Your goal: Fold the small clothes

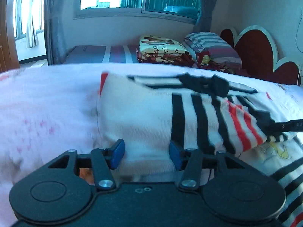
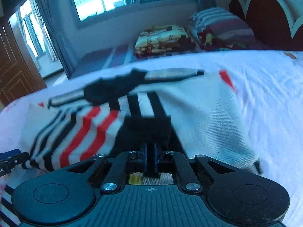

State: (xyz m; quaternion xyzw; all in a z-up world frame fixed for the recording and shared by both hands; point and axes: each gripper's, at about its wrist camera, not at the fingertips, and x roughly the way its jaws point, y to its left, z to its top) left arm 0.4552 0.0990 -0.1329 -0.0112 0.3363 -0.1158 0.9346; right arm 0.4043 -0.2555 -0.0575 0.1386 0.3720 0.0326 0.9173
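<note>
My left tongs (image 1: 146, 156): spread wide, white cloth between the pads.
My right tongs (image 2: 150, 158): clenched on the striped shirt (image 2: 198, 113).
Surface: pale bedsheet (image 2: 265, 87).

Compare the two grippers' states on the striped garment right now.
The left gripper has its blue pads spread wide, with white fabric between them, unclamped. The right gripper has its pads nearly together, pinching a black part of the striped garment. Both share the same black body and blue pads.

A pale pink bedsheet (image 1: 47, 104) spreads beneath and ahead of the jaws. Beyond them lie a folded cartoon-print blanket (image 1: 163, 50) and, just right of it, a striped pillow (image 1: 212, 45). A red scalloped headboard (image 1: 253, 49) stands far right, below-window wall behind.
</note>
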